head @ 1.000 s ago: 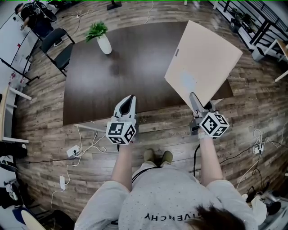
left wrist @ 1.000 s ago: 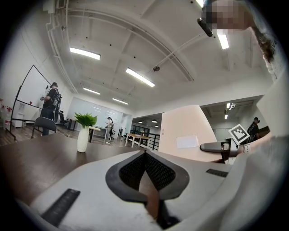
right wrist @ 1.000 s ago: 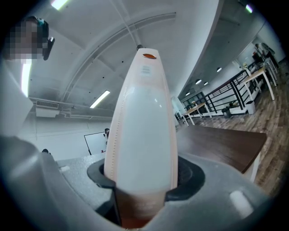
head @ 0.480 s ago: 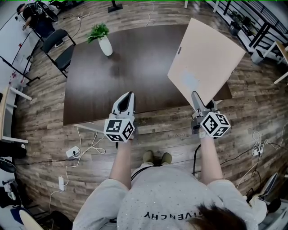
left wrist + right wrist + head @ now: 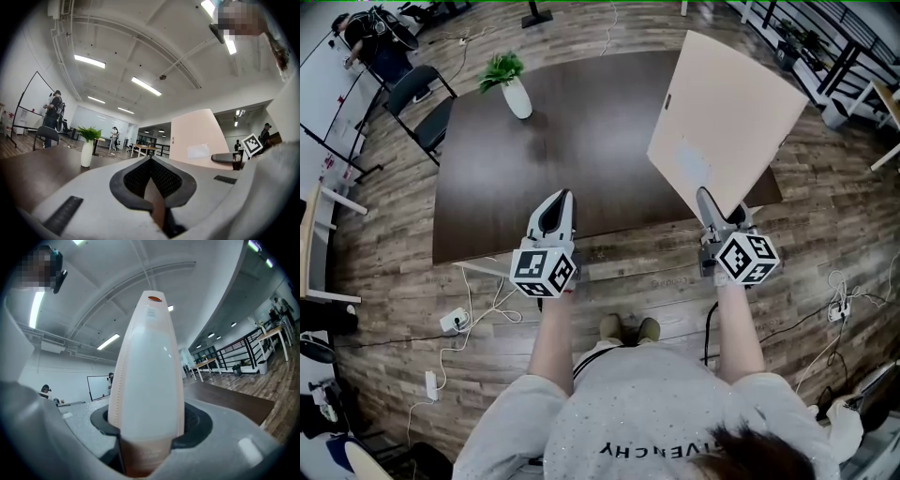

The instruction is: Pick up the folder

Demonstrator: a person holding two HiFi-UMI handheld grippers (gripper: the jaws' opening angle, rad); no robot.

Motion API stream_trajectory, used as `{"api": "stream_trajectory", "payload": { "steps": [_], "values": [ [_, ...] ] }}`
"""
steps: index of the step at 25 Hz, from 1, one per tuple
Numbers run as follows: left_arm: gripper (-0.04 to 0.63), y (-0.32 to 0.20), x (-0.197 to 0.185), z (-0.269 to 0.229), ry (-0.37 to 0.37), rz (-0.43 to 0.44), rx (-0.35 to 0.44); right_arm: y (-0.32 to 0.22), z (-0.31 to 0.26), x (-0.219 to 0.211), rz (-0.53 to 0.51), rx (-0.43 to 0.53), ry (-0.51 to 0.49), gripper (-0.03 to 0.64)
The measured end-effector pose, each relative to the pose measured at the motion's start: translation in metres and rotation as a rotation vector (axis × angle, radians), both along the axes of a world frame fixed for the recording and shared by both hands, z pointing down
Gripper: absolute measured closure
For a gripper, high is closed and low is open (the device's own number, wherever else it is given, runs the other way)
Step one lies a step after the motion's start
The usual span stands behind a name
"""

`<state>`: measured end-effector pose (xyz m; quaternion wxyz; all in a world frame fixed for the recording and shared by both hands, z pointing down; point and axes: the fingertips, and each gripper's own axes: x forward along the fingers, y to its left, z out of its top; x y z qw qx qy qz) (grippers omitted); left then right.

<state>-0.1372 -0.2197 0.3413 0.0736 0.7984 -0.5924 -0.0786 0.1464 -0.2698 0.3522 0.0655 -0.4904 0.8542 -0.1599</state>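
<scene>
The folder (image 5: 727, 117) is a large pale peach folder with a small white label. It is held up edge-on above the right end of the dark table (image 5: 581, 141), tilted away from me. My right gripper (image 5: 705, 202) is shut on the folder's near lower corner. In the right gripper view the folder (image 5: 147, 380) rises straight out from between the jaws. My left gripper (image 5: 558, 199) hovers by the table's front edge, jaws together with nothing in them. The left gripper view shows the folder (image 5: 197, 138) standing to the right of that gripper (image 5: 151, 161).
A white vase with a green plant (image 5: 514, 84) stands at the table's far left corner. A black chair (image 5: 422, 98) sits off to the left. Cables and a power strip (image 5: 455, 319) lie on the wooden floor near my feet. Railings and desks (image 5: 839, 56) are far right.
My left gripper has risen a little at the table's front edge. The folder stays in the right gripper and has tilted slightly.
</scene>
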Motion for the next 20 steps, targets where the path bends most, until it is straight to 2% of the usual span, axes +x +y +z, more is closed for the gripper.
{"api": "stream_trajectory", "payload": {
  "steps": [20],
  "values": [
    [0.597,-0.008,0.007,0.001,0.004,-0.007,-0.001,-0.009,0.003,0.011,0.024,0.0,0.004,0.359]
  ]
}}
